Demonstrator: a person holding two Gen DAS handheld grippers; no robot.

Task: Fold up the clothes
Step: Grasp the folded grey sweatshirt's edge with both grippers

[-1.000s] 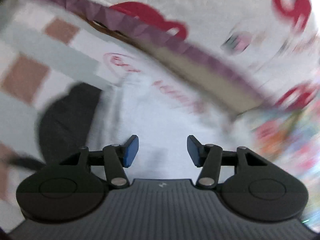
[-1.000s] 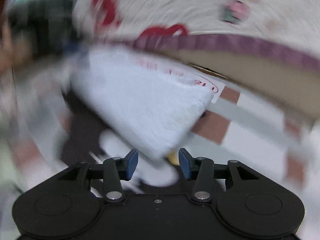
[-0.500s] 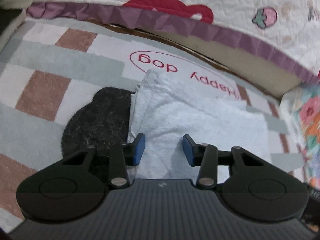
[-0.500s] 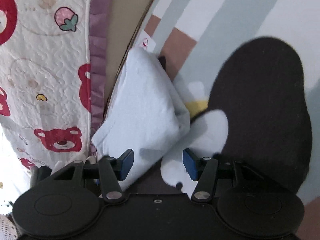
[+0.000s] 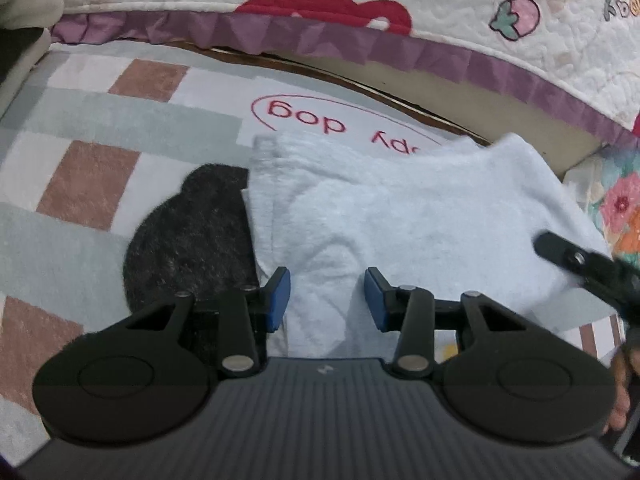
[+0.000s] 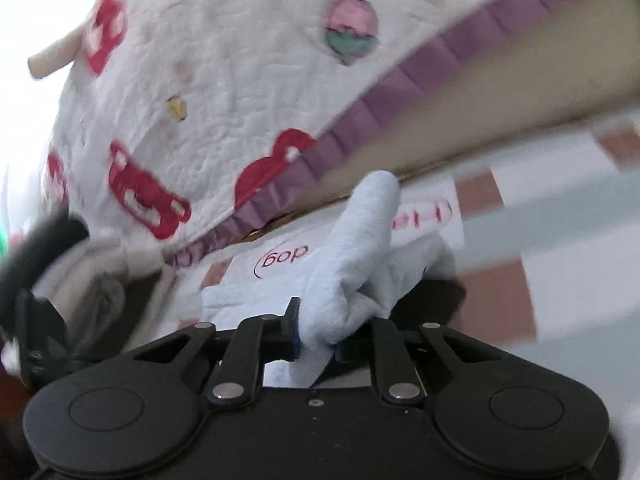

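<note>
Fingers [image 6: 294,326] of right gripper [image 6: 316,340] clenched on a bunched corner of pale blue garment [image 5: 420,216], lifted off rug [image 5: 80,184]. Left gripper [image 5: 326,296] fingers released, hovering over garment's near edge, beside black patch [image 5: 192,228]. Garment's long axis across left gripper, under "dog" lettering [image 5: 304,114]. Right nearer.

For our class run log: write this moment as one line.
phase: folding | right gripper: shut on pale blue garment, lifting edge | left gripper: open over garment | surface: rug
</note>
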